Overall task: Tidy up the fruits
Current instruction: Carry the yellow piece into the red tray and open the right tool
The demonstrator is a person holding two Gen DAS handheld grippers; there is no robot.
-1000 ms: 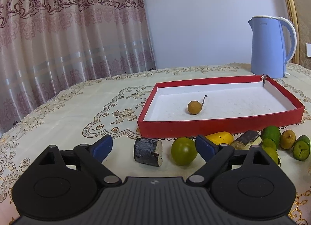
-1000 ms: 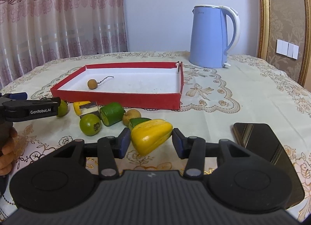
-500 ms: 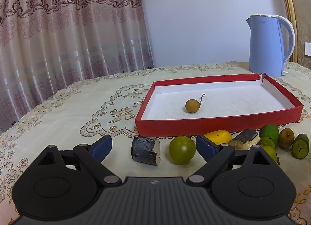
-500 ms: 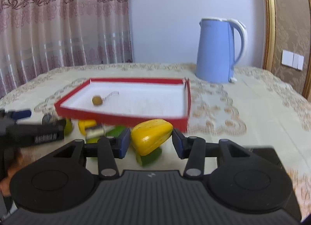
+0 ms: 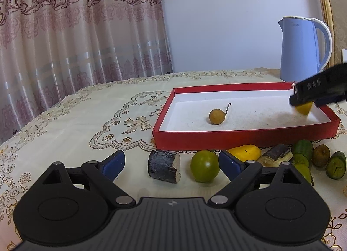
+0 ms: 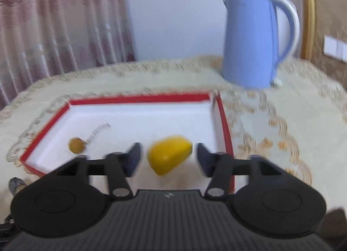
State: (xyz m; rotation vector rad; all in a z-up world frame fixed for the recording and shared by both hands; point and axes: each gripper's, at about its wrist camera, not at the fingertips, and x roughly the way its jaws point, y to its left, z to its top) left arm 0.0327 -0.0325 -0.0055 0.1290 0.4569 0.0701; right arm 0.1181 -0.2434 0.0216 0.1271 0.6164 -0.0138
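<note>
A red tray [image 5: 243, 137] with a white floor holds a small brown longan [image 5: 216, 116]. My right gripper [image 6: 168, 157] hangs over the tray's right part [image 6: 225, 121]; its jaws stand apart from a yellow fruit piece [image 6: 169, 156] between them, and the view is blurred. That piece shows in the left wrist view [image 5: 304, 108] under the right gripper's fingers [image 5: 318, 87]. My left gripper [image 5: 171, 163] is open and empty, low over the table before a dark wood-like chunk [image 5: 164, 166] and a green round fruit [image 5: 205, 166].
In front of the tray lie another yellow piece [image 5: 247, 152], a brown-skinned piece [image 5: 275, 154], several green fruits [image 5: 302, 149] and a brown fruit [image 5: 321, 155]. A blue kettle [image 5: 303, 49] stands behind the tray. A curtain hangs at the back left.
My right gripper carried the yellow piece up and forward over the tray, and its jaws have opened away from it. My left gripper barely moved.
</note>
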